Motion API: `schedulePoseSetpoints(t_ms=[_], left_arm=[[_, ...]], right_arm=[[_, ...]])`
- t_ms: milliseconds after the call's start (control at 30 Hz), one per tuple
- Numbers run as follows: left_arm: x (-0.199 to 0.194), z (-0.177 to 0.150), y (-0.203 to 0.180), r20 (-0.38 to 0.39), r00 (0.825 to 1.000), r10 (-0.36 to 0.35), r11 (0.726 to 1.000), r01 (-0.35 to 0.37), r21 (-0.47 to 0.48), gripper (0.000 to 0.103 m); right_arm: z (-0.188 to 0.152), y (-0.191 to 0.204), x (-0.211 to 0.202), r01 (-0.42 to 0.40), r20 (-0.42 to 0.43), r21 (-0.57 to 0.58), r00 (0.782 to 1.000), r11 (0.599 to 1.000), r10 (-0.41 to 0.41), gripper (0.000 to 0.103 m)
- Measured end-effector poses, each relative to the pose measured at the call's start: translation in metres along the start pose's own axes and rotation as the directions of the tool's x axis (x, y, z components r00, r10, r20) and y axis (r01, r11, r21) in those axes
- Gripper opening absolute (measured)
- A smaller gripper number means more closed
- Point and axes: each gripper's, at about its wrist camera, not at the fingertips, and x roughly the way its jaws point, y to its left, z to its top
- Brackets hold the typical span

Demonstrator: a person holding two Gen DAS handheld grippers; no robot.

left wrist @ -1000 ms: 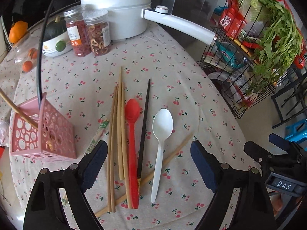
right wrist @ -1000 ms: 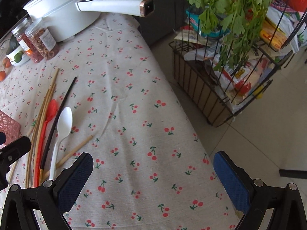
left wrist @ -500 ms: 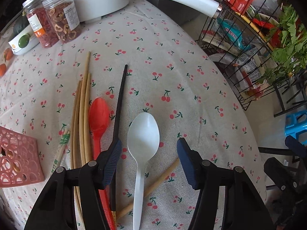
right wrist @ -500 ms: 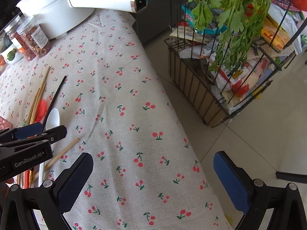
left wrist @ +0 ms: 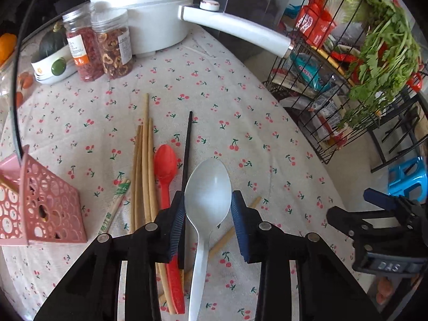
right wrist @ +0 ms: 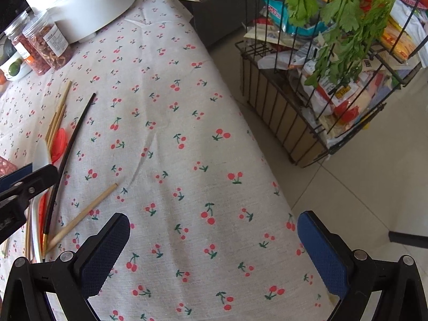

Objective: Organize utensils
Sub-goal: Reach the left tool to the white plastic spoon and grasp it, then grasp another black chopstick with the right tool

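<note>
Surface: a table under a cherry-print cloth (left wrist: 214, 93). At its left edge stands a pink perforated basket (left wrist: 45, 208); jars (left wrist: 107, 48) and a white pot (left wrist: 149, 8) sit at the back. Wooden chopsticks (left wrist: 145, 160), a red spoon (left wrist: 165, 165) and a black chopstick (left wrist: 187, 147) lie mid-table. The left gripper (left wrist: 207, 214) has just been closing, pads against the bowl of the white spoon (left wrist: 207, 187). The right gripper (right wrist: 214, 248) hangs spread apart over bare cloth. A wire rack (left wrist: 334, 93) stands on the tiled floor (right wrist: 361, 187).
</note>
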Motion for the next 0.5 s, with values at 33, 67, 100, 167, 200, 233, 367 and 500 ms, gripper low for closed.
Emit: schedulePoseSetpoints(t_ms=[33, 67, 100, 167, 200, 233, 367, 500], left_arm=[[-0.012, -0.003, 0.004, 0.02, 1.0, -0.007, 1.0, 0.007, 0.002, 0.037], [-0.023, -0.007, 0.008, 0.038, 0.999, -0.011, 1.0, 0.011, 0.005, 0.037], [-0.035, -0.012, 0.013, 0.057, 0.998, -0.014, 1.0, 0.014, 0.008, 0.037], [-0.057, -0.021, 0.023, 0.091, 0.996, -0.024, 1.0, 0.023, 0.01, 0.037], [-0.068, -0.027, 0.029, 0.105, 0.994, -0.031, 0.999, 0.031, 0.008, 0.037], [-0.077, -0.033, 0.034, 0.119, 0.992, -0.038, 0.999, 0.038, 0.005, 0.037], [-0.111, -0.054, 0.055, 0.167, 0.984, -0.062, 0.998, 0.063, -0.002, 0.037], [-0.136, -0.075, 0.082, 0.227, 0.972, -0.069, 0.997, 0.077, -0.025, 0.037]], right_arm=[[0.0, 0.004, 0.002, -0.016, -0.013, 0.004, 1.0, 1.0, 0.016, 0.103], [-0.001, 0.008, 0.003, -0.033, -0.028, 0.008, 0.999, 0.999, 0.033, 0.103], [-0.001, 0.013, 0.006, -0.053, -0.043, 0.014, 0.998, 0.999, 0.053, 0.103], [-0.002, 0.024, 0.011, -0.093, -0.074, 0.026, 0.993, 0.995, 0.095, 0.103], [-0.002, 0.03, 0.014, -0.11, -0.087, 0.03, 0.99, 0.993, 0.112, 0.103], [-0.003, 0.036, 0.016, -0.122, -0.097, 0.034, 0.987, 0.992, 0.125, 0.103], [0.0, 0.06, 0.024, -0.135, -0.097, 0.02, 0.986, 0.991, 0.136, 0.103], [0.014, 0.081, 0.024, -0.18, -0.029, 0.003, 0.983, 0.984, 0.18, 0.103]])
